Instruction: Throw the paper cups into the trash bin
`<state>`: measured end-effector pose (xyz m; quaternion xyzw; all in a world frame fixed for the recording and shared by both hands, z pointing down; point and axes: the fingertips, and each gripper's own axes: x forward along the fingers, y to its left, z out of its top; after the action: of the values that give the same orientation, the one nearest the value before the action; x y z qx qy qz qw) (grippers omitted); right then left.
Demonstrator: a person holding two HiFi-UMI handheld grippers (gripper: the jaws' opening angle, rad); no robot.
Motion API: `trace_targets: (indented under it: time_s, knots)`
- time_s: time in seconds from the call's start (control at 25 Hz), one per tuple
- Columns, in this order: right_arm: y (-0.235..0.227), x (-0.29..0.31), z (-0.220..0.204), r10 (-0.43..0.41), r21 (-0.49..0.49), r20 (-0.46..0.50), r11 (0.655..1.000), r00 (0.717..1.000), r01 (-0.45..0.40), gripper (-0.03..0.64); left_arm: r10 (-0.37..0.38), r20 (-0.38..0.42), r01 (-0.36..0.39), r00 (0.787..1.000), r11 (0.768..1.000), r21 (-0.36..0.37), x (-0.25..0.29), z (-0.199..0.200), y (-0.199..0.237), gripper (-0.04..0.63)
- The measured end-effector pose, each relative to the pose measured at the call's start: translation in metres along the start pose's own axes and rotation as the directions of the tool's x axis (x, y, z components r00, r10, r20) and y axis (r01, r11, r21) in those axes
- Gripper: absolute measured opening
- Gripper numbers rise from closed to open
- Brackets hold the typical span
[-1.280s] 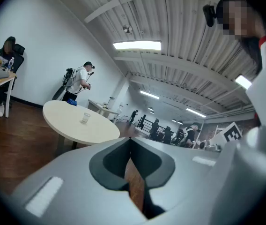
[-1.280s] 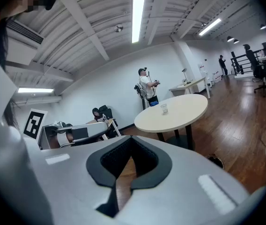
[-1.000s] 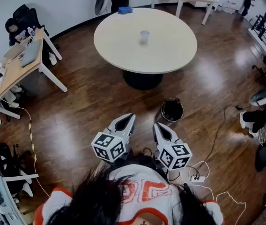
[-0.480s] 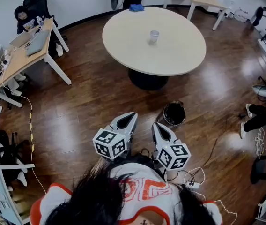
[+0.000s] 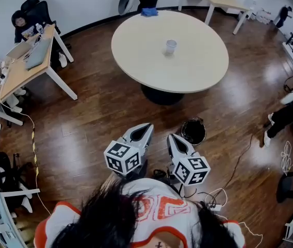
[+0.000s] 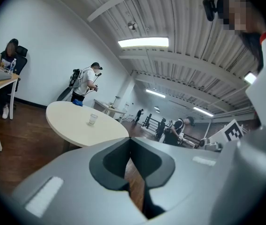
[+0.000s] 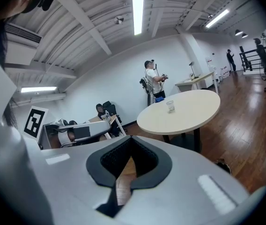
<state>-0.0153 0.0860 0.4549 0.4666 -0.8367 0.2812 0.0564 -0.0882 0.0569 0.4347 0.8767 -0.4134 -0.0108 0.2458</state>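
Head view: I see the left gripper [image 5: 144, 130] and the right gripper [image 5: 173, 139] held side by side low in front of the person's body, both over the wooden floor [image 5: 100, 112] and well apart from the round counter [image 5: 136, 56]. One paper cup [image 5: 171, 46] stands upright near the middle of that counter. The trash bin [image 5: 193, 132] stands on the floor near the counter's base, just beyond the right gripper. A blue cloth [image 5: 148, 12] lies at the counter's far edge. Left gripper view: I read the left gripper [image 6: 129, 140] as closed, its jaw tips meeting with nothing held between them. The paper cup [image 6: 92, 119] shows far ahead on the round counter [image 6: 72, 123], and a standing person [image 6: 83, 84] is behind it. Right gripper view: I read the right gripper [image 7: 132, 139] as closed and empty as well, tips together. The paper cup [image 7: 170, 106] stands on the counter [image 7: 194, 114] in the distance, untouched.
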Motion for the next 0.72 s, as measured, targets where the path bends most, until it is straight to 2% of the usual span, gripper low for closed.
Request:
trace_targets:
  time_s: [0.24,0.44,0.72]
  knots:
    - [0.012,0.043,0.019,-0.002,-0.007,0.014,1.000,1.000,0.002,0.002,-0.024,0.007,0.024,1.000,1.000,-0.003,0.012,0.030,0.039,0.000]
    - [0.011,0.070,0.035,-0.036,0.000,0.034,0.999,0.999,0.036,0.002,-0.046,0.002,0.046,0.999,0.999,0.008,0.020,0.048,0.061,0.000]
    - [0.019,0.097,0.040,-0.086,-0.019,0.028,0.996,0.996,0.087,0.002,-0.064,0.004,0.064,0.998,0.997,-0.031,0.026,0.059,0.099,0.000]
